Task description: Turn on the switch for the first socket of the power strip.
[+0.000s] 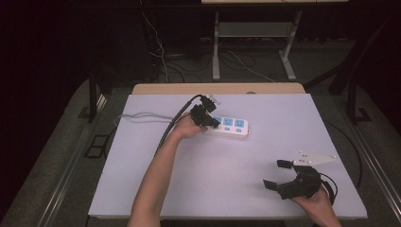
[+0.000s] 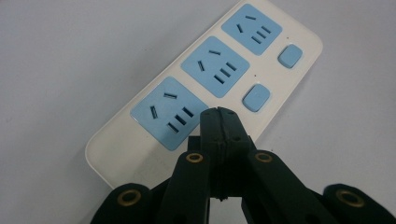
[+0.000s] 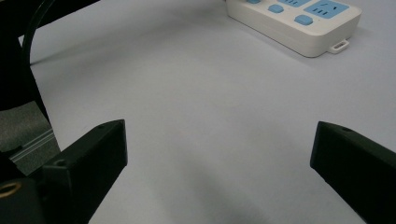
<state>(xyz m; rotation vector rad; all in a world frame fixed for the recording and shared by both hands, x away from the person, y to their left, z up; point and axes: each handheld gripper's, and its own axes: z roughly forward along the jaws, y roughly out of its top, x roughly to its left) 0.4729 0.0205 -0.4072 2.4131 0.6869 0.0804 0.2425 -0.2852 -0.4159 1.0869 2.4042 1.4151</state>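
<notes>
Now, right claw (image 1: 276, 174): spread wide, holding nothing, low over the bare near-right table (image 1: 198, 189).
Left claw (image 2: 218, 116): my jaws pressed together, tips over the power strip's (image 1: 230, 126) nearest button.
Power strip: mid-table, white, lying flat.
Count: three blue sockets, two more blue buttons in view.
Cord (image 1: 137, 115): grey, trailing left.
Writing: none readable.

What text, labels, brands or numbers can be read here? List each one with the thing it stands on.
None: no words, brand names or numbers can be read.
Power strip: no print is visible on its white body, its three blue socket faces or its blue buttons.
Left claw and right claw: plain black, unmarked.
Table: plain, no label.
</notes>
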